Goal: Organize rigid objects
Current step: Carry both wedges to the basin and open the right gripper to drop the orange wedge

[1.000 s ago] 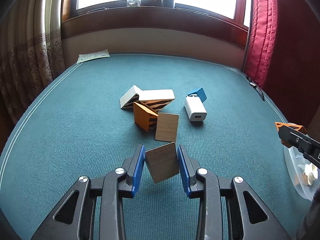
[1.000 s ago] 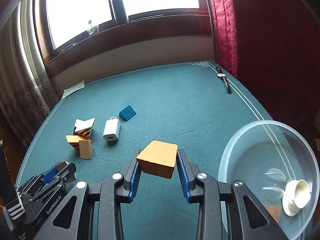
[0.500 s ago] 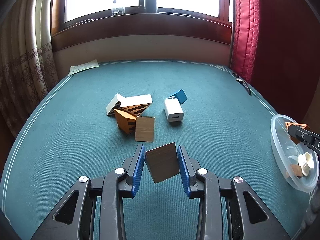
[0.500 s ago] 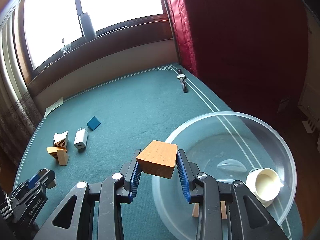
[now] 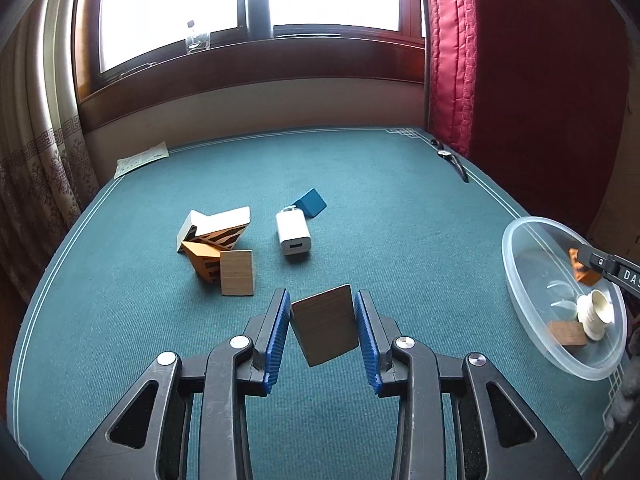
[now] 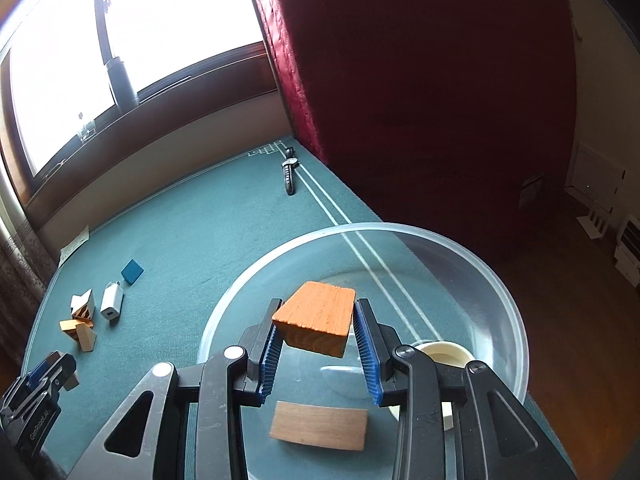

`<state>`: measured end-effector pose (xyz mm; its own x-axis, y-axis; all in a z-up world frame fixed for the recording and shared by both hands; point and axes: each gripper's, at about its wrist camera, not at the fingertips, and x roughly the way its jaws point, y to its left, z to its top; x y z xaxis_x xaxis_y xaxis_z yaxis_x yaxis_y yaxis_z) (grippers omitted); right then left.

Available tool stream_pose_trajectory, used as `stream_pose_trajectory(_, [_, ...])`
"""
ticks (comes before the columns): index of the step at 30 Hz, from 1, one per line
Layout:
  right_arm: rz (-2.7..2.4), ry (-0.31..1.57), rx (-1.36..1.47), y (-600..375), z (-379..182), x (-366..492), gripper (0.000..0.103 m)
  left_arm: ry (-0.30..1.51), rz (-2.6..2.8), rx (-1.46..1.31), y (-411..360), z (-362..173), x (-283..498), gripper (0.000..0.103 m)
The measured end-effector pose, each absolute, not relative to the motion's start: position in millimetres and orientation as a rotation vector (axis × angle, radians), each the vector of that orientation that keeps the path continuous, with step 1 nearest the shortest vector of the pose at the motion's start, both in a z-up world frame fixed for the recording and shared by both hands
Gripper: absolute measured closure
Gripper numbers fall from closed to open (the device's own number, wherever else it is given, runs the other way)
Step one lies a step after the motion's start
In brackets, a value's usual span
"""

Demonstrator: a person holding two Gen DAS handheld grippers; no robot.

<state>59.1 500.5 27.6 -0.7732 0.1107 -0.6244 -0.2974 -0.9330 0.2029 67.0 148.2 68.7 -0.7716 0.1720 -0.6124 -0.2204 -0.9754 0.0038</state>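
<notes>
Right wrist view looks down over the clear bowl (image 6: pixel 500 280), where the right gripper (image 6: pixel 318 340) has an orange block (image 6: pixel 316 318) between its pads; its jaws are opening, the block tilted and barely touching them. A brown block (image 6: pixel 320 426) and a white cup (image 6: pixel 444 354) lie inside the bowl. Left wrist view shows the left gripper (image 5: pixel 322 330) clamped narrow on a wooden block (image 5: pixel 324 328) above the green table (image 5: pixel 400 220). Farther off lie a heap of blocks (image 5: pixel 218 246), a white charger (image 5: pixel 293 233) and a blue wedge (image 5: pixel 310 202).

Matt wooden block (image 6: pixel 316 318) (grainy); clear plastic bowl (image 6: pixel 472 252).
</notes>
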Motion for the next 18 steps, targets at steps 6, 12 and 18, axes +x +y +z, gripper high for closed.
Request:
stream_pose_trajectory(6, [2.71, 0.414, -0.926, 516.1, 26.3, 64.7, 0.062, 0.129, 2.715, -0.92, 170.8, 77.7, 69.1, 0.069])
stream_pose_trajectory(12, [2.698, 0.43, -0.914, 526.7, 23.9, 69.5, 0.062, 0.107, 2.594, -0.929, 197.9, 84.8, 66.5, 0.069])
stream_pose_trajectory(18, [2.684, 0.461, -0.898, 535.2, 21.5, 71.3, 0.058, 0.109, 2.473, -0.922, 231.8, 89.9, 66.3, 0.069])
